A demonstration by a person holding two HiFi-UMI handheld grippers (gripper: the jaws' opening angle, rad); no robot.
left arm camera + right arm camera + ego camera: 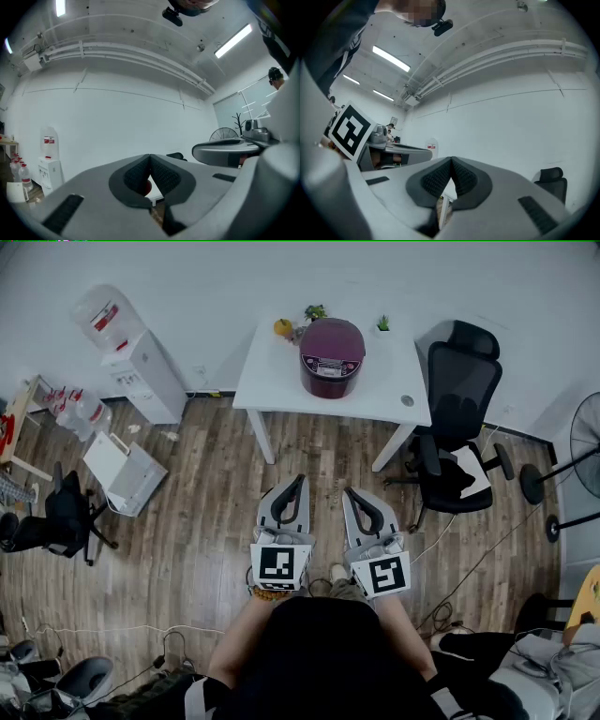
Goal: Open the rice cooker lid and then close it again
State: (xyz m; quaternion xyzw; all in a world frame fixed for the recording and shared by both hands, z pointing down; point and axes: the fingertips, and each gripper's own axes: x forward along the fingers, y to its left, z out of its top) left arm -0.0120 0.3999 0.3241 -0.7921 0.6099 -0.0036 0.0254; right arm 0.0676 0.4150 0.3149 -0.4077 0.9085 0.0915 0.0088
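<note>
A maroon rice cooker (331, 355) with its lid down stands on a white table (272, 381) at the far side of the room in the head view. My left gripper (298, 482) and right gripper (352, 493) are held side by side over the wooden floor, well short of the table. Both are shut with nothing between the jaws. In the left gripper view the left gripper (150, 157) shows closed jaw tips, with a sliver of the cooker (147, 187) behind them. The right gripper (451, 161) looks the same in its own view, with a table leg (439, 208) below.
A black office chair (457, 427) stands right of the table. A water dispenser (141, 362) is at the far left, with an open white box (127, 474) on the floor. A fan (586, 442) stands at the right edge. An orange fruit (282, 327) and small plants (315, 312) share the tabletop.
</note>
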